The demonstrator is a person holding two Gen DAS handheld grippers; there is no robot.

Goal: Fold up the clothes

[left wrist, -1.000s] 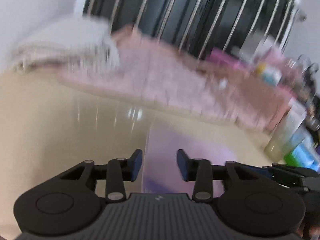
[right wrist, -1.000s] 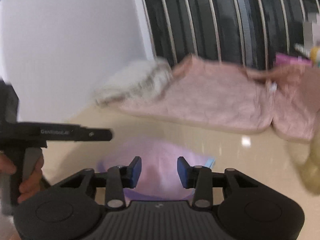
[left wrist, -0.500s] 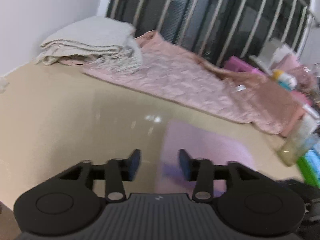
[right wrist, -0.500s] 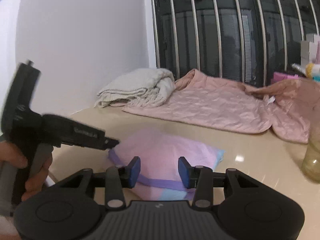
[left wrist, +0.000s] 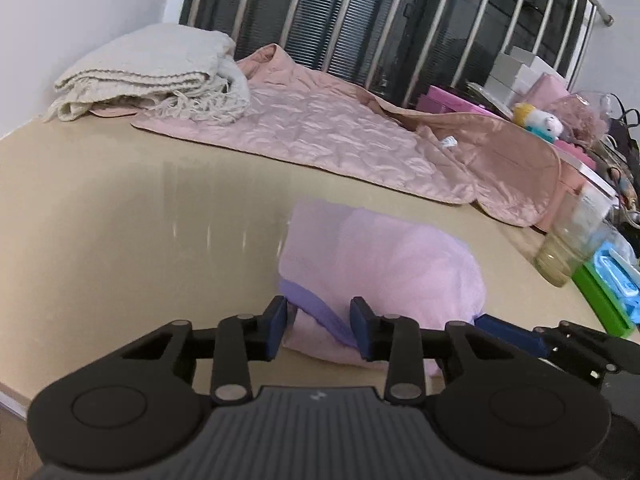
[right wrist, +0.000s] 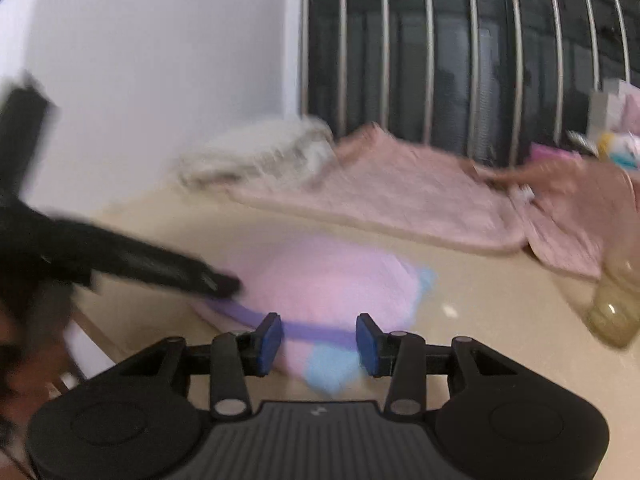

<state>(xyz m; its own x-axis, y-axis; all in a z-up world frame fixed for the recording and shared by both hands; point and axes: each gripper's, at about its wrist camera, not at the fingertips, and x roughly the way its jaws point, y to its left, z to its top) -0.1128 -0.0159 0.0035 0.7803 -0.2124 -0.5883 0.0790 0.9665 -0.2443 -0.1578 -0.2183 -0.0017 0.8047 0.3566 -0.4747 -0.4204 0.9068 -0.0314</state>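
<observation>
Tongs (left wrist: 319, 330) astride garment (left wrist: 384, 268) edge (left closing)

Bare beige table (left wrist: 120, 216) lies open to the left of the folded pink garment (left wrist: 384, 264), clear to the near edge. Behind, a pink quilted cover (left wrist: 320, 132) and a cream knitted blanket (left wrist: 152, 72) block the way along the barred window. To the right, a glass jar (left wrist: 568, 248) and green and blue boxes (left wrist: 608, 284) crowd the table edge.

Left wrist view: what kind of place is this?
Probably a home: a glossy beige table by a barred dark window, with a folded cream fringed blanket, a pink quilted cover and a small plush toy.
</observation>
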